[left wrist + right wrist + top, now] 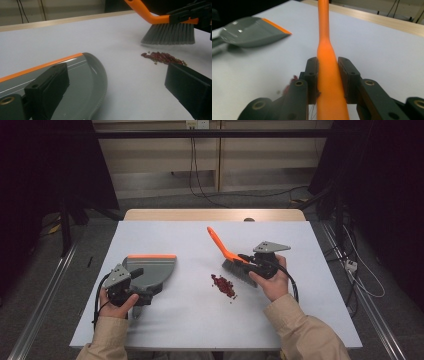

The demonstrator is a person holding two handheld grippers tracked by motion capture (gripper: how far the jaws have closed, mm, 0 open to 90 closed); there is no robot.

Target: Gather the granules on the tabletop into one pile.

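Note:
A grey dustpan [152,268] with an orange front lip lies on the white table [190,320] at the left. My left gripper [141,279] rests at its rear end; its jaws stand wide apart, one above the pan [82,82], the other over bare table, so my left gripper [116,75] is open. My right gripper [245,260] is shut on the orange handle of a hand brush [220,245], with both pads [312,72] pressing the handle [328,75]. The grey bristles [170,33] sit just beyond a small pile of dark red beans [223,286], which lies between brush and dustpan [249,31].
The table's wooden far edge [215,214] runs across the back. Cables lie on the floor behind and to the right [360,275]. A person's sleeved forearms [300,330] come in from the bottom.

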